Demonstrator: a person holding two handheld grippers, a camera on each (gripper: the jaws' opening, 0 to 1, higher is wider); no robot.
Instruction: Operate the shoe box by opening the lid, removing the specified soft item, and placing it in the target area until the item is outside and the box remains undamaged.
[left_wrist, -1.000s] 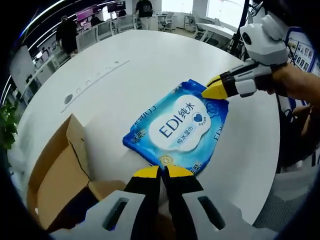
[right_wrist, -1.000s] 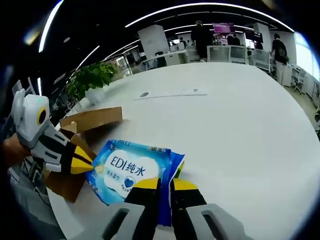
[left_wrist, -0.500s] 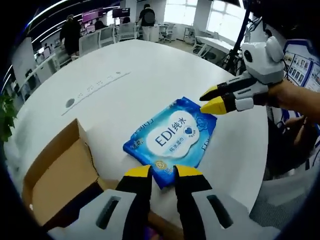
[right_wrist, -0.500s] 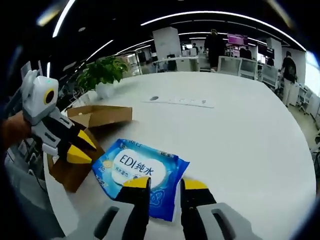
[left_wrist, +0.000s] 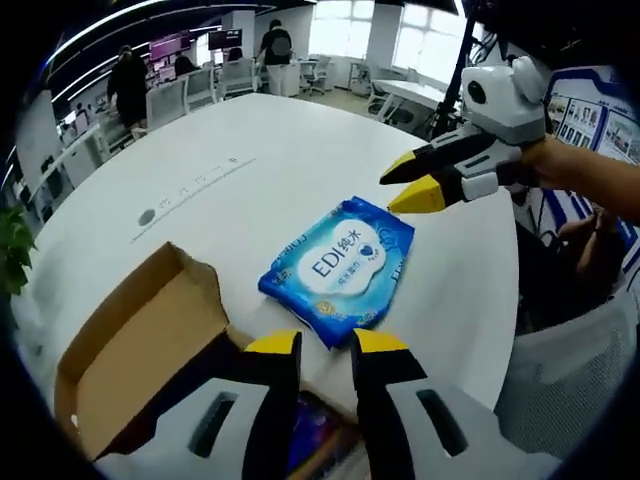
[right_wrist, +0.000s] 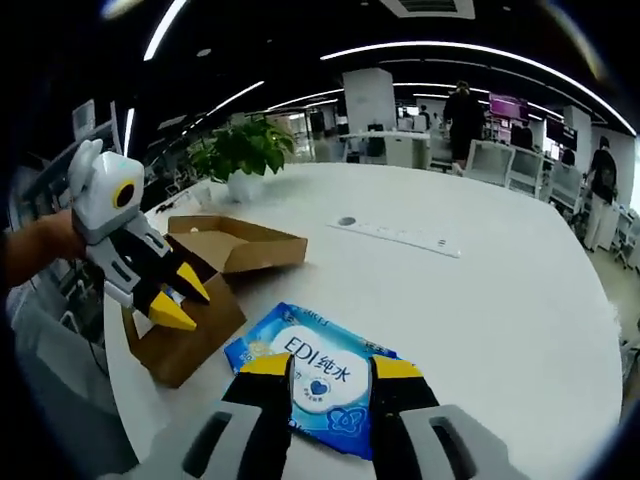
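wipes pack (left_wrist: 338, 266): lying flat on white table (left_wrist: 250, 140), beside open shoe box (left_wrist: 130, 350), prob. target area. left gripper (left_wrist: 325, 345) & right gripper (right_wrist: 330, 368): jaws now spread, backing off since 1 s ago, both were pinching pack. item's out; box seems undamaged.

1 wipes pack (left_wrist: 339, 268), 1 open cardboard box (left_wrist: 140, 355), 2 grippers: left gripper (left_wrist: 326, 346), right gripper (right_wrist: 330, 369), 1 potted plant (right_wrist: 240, 155), 1 table (left_wrist: 260, 150).
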